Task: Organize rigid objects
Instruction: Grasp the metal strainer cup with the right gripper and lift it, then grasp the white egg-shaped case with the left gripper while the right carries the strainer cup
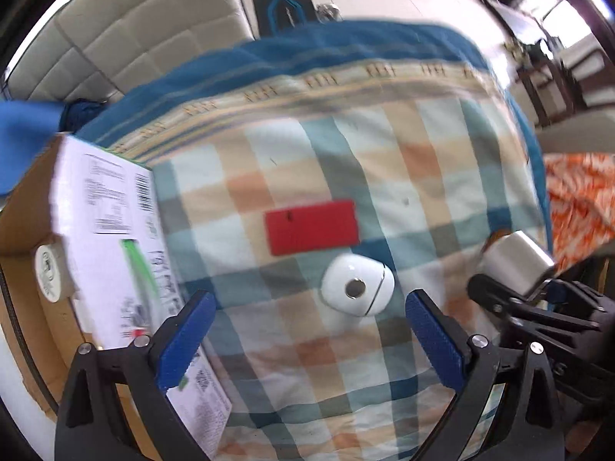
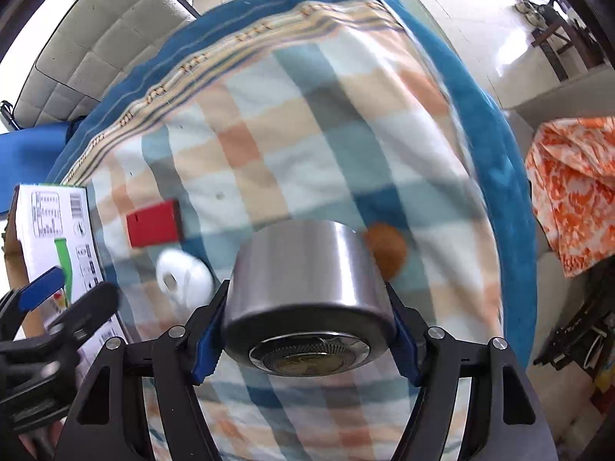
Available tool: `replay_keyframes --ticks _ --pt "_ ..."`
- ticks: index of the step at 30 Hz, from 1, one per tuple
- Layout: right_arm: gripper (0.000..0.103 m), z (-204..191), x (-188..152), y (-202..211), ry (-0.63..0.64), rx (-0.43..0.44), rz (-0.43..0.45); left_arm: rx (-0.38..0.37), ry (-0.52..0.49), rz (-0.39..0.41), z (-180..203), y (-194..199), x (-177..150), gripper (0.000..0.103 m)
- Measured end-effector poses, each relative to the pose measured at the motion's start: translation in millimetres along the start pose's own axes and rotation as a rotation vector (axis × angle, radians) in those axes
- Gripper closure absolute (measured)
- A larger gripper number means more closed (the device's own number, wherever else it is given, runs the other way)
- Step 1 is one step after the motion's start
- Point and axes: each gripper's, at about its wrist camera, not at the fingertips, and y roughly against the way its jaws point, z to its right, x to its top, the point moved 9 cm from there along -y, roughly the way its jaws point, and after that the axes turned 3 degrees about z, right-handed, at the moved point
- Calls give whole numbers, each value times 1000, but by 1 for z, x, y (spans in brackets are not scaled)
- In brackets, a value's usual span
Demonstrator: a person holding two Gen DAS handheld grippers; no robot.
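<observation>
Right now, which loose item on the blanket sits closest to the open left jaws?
The white rounded case, just ahead between the jaws. The red block lies farther back; the orange ball is off right.

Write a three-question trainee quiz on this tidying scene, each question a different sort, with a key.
1. True or false: the right gripper is shut on the steel tin.
2. Which lies nearest the open left gripper? A) red block B) white case C) orange ball
3. Fill in: a roll of tape sits inside the ____.

Key: 1 true; 2 B; 3 cardboard box.
</observation>
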Motion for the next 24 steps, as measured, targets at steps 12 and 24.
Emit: replay_keyframes --ticks 12,24 --pt "29 26 -15 -25 -42 -36 -30 28 -146 -127 33 -62 5 24" --pt "30 17 -14 -43 -40 -51 -44 12 -154 -112 38 -63 -4 49"
